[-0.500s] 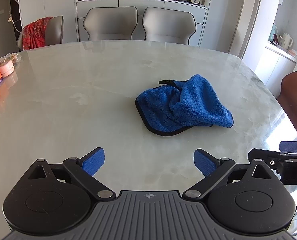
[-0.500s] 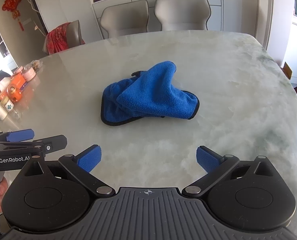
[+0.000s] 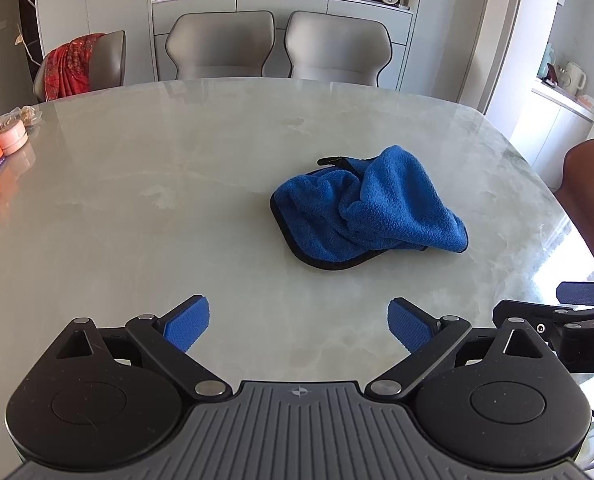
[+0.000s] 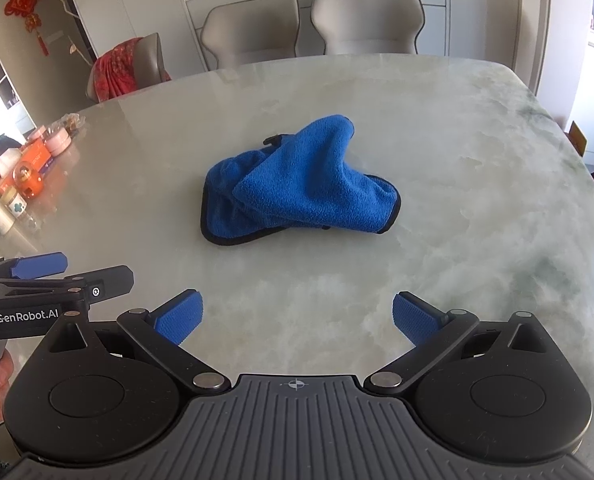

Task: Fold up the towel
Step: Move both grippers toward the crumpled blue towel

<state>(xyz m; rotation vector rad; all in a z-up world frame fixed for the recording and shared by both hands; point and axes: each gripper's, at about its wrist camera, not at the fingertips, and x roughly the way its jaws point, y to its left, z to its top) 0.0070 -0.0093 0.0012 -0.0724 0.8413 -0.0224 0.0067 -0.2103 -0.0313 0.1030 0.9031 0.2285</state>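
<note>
Lying crumpled, fluffy blue towel (image 3: pixel 371 204), glossy marble table (image 3: pixel 177 168)

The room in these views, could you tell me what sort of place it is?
Most likely a home dining room: a large marble-look table, upholstered chairs behind it, and a sideboard bearing a vase and framed picture.

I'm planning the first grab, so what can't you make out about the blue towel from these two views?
- Blue towel: its corners, both views; buried in its own bunched folds.
- Towel's far edge, right wrist view; hidden behind the raised peak.
- Black strip at the towel's back, left wrist view; loop or trim, too small to tell.
</note>
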